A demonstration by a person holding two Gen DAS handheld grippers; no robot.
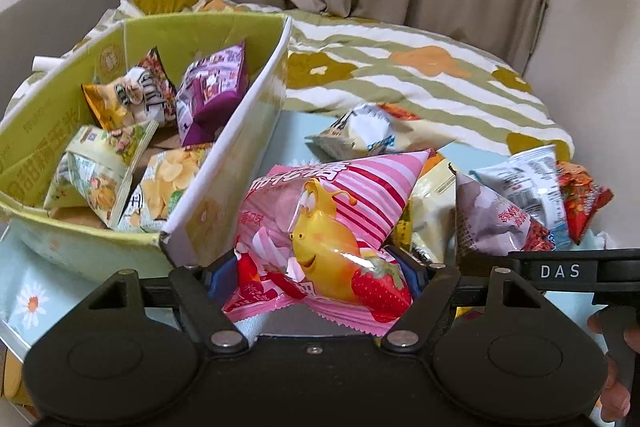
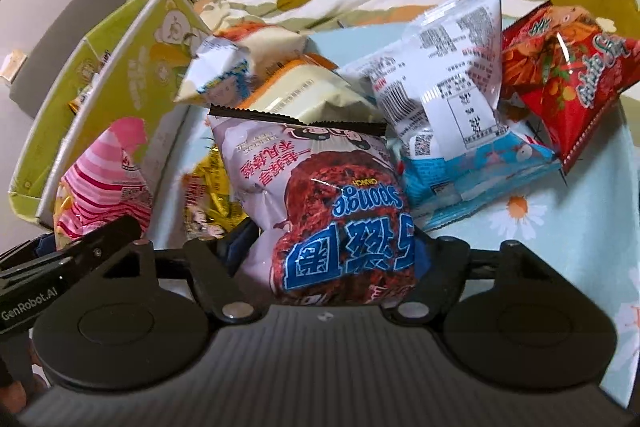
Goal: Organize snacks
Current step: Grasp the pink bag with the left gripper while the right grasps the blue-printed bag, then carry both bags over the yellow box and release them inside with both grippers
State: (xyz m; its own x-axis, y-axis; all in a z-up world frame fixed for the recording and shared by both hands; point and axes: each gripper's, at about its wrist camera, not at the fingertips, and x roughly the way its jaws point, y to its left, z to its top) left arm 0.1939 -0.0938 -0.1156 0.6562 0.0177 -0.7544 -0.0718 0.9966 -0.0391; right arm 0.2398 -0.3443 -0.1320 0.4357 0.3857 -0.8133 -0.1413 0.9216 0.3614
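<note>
Pink striped marshmallow bag [image 1: 320, 231] clamped in the left tongs [image 1: 320, 267], just beside the green box [image 1: 100, 251].
The right tongs [image 2: 336, 259] straddle the lilac sponge-crunch bag [image 2: 320, 195], seemingly pinching it, atop the snack pile [image 2: 460, 87] on the pale-blue daisy cloth [image 2: 520, 211]; several packets [image 1: 132, 131] lie inside the box.

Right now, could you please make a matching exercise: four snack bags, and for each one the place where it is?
1. pink striped bag
2. sponge crunch bag
3. purple bag
4. red bag

a. lying inside the green box
b. between the left gripper's fingers
c. loose in the pile, far right
d. between the right gripper's fingers

Pairs: 1-b, 2-d, 3-a, 4-c
</note>
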